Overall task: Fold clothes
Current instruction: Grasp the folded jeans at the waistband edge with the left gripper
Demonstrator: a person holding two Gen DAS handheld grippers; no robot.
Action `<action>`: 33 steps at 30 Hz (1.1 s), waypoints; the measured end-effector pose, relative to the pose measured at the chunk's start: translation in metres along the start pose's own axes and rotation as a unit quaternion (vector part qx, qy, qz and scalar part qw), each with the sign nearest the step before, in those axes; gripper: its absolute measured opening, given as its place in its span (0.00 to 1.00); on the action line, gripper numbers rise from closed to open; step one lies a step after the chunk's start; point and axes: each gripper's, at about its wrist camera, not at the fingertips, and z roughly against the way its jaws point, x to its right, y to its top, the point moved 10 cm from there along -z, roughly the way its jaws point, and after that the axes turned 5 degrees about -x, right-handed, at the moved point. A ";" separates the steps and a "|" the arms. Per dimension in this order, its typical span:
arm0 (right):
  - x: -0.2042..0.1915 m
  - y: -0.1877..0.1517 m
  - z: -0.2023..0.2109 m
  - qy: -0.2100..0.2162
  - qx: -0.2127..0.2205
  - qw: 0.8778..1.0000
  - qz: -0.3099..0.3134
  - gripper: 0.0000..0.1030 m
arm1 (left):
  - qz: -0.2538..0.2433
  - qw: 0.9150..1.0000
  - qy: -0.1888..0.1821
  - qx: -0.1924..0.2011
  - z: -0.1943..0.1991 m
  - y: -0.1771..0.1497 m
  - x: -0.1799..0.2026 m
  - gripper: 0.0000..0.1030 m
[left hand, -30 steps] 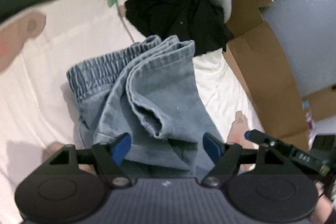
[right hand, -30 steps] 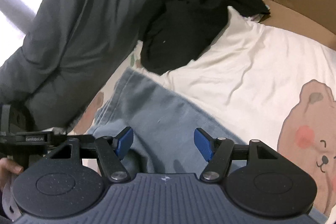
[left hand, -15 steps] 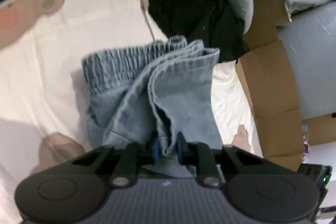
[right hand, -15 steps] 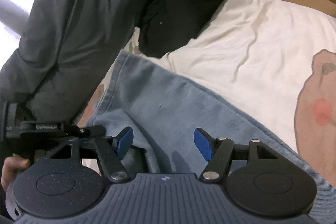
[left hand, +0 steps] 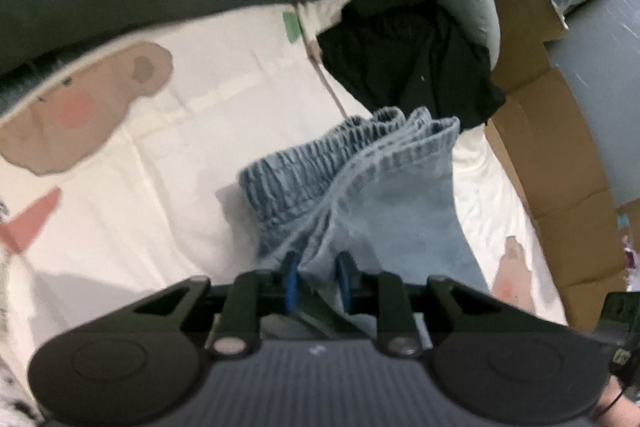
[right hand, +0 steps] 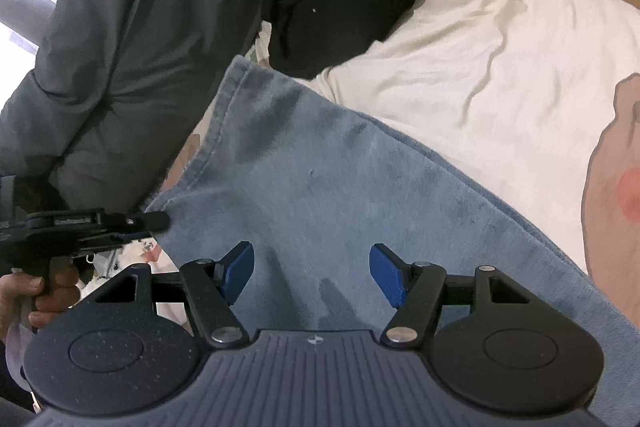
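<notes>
Denim shorts (left hand: 384,195), soft and floppy, bunch between the left gripper's (left hand: 316,279) pinching jaws, which just eased slightly, while the right gripper (right hand: 312,273) hovers wide above their flat hem, best seized there.

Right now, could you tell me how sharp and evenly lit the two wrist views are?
Left wrist view: motion-blurred, softest on the bear-print sheet and the denim pants; the left gripper casts a shadow there. Right wrist view: sharper, denim weave readable, right gripper crisp, upper-left corner blown out white; both bend straight edges, fisheye-style.
</notes>
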 end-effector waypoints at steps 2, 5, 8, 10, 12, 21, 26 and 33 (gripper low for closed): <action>0.002 -0.003 -0.004 -0.003 -0.006 1.000 -0.002 0.68 | 0.002 1.000 0.009 0.012 0.005 0.000 -0.005 0.38; 0.003 -0.007 -0.008 -0.005 -0.013 1.000 -0.002 0.68 | 0.012 1.000 0.004 0.022 0.009 -0.003 -0.010 0.64; 0.002 -0.009 -0.011 -0.006 -0.014 1.000 0.001 0.68 | 0.016 1.000 -0.010 0.018 0.004 -0.008 -0.010 0.73; 0.000 -0.007 -0.013 -0.008 -0.013 1.000 0.007 0.68 | 0.023 0.999 -0.019 0.015 -0.003 -0.011 -0.010 0.74; -0.004 -0.005 -0.015 -0.016 -0.013 0.999 0.027 0.68 | 0.036 0.999 -0.029 0.012 -0.012 -0.014 -0.011 0.74; -0.031 0.026 -0.009 -0.079 0.003 0.984 0.162 0.68 | 0.077 0.995 -0.064 0.029 -0.021 -0.019 -0.014 0.50; -0.038 0.063 -0.017 -0.090 0.008 0.979 0.180 0.68 | 0.084 0.993 -0.074 0.040 -0.018 -0.018 -0.016 0.40; -0.058 0.110 -0.039 -0.108 0.009 0.964 0.244 0.68 | 0.093 0.990 -0.084 0.058 -0.013 -0.012 -0.024 0.27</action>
